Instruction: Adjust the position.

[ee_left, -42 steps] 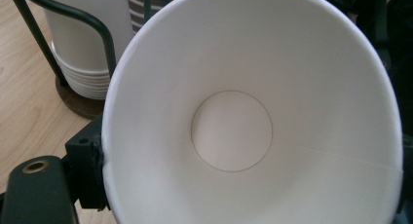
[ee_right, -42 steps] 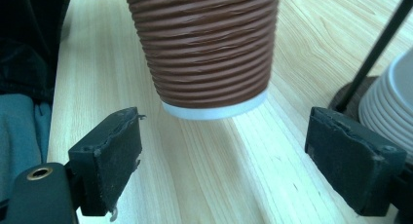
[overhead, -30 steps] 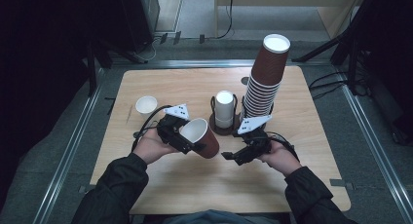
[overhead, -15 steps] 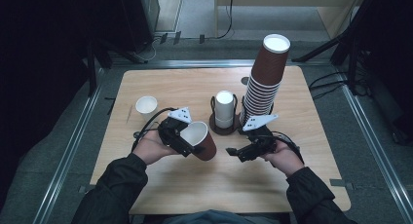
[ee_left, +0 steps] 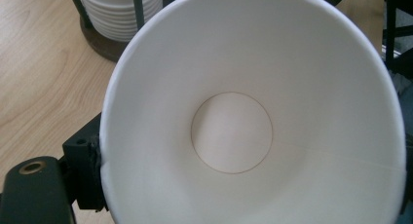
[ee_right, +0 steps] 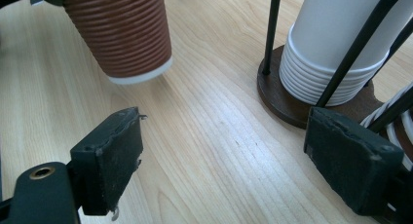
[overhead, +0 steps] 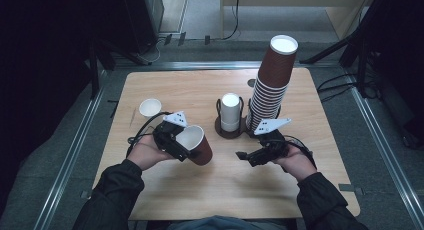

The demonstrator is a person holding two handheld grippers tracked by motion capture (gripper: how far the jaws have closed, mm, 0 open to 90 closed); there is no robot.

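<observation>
A brown ribbed paper cup (overhead: 199, 146) with a white inside hangs tilted just above the wooden table (overhead: 200, 190), left of centre. My left gripper (overhead: 181, 146) is shut on it at the rim. In the left gripper view the cup's white inside (ee_left: 243, 112) faces the camera, with one black finger (ee_left: 83, 170) outside its wall. My right gripper (overhead: 243, 156) is open and holds nothing, low over the table in front of the cup holder. Its jaws (ee_right: 224, 160) stand wide apart, with the brown cup (ee_right: 122, 34) beyond them to the left.
A dark wire holder (overhead: 220, 126) at mid-table carries a short stack of white cups (overhead: 230, 112) and a tall leaning stack of brown cups (overhead: 272, 85). A small white cup (overhead: 150, 107) stands alone at the left. The holder base (ee_right: 287, 104) lies close to my right gripper.
</observation>
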